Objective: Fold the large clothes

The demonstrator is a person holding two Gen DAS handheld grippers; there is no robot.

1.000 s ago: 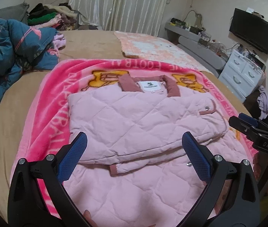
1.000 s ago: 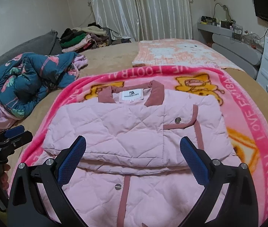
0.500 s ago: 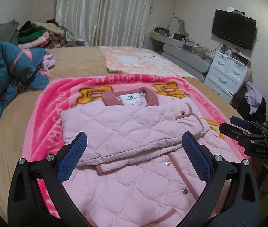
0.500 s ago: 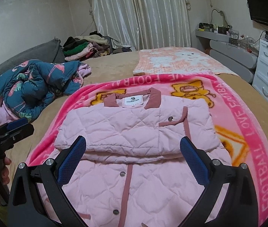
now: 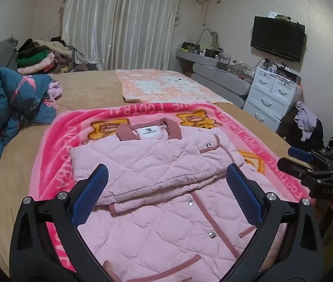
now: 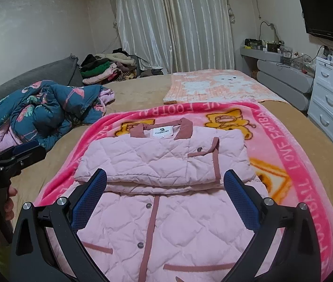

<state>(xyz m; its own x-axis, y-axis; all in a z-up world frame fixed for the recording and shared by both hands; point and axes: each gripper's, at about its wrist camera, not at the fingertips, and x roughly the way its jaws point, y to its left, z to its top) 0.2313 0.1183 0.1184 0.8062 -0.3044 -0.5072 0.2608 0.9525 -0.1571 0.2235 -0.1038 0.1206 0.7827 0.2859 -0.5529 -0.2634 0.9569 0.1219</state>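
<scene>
A pink quilted jacket (image 5: 157, 164) (image 6: 164, 162) with a dark pink collar lies on a bright pink blanket (image 5: 56, 164) (image 6: 284, 150) on the bed. Its sleeves are folded across the chest and its lower half stretches toward me. My left gripper (image 5: 166, 195) hovers open above the jacket's lower part, holding nothing. Over the same area my right gripper (image 6: 165, 195) is open and empty too. Each gripper shows at the edge of the other's view: the right one (image 5: 307, 164) beside the blanket's right edge, the left one (image 6: 18, 155) off the blanket's left side.
A crumpled dark blue flowered quilt (image 6: 46, 112) lies left of the blanket. A peach blanket (image 6: 213, 87) is spread at the far end of the bed, and a clothes pile (image 6: 105, 68) sits by the curtain. White drawers (image 5: 270, 96) stand to the right.
Both grippers have pulled back and risen from the jacket, so more of its lower half and the room show. Both stayed open. The jacket has not moved.
</scene>
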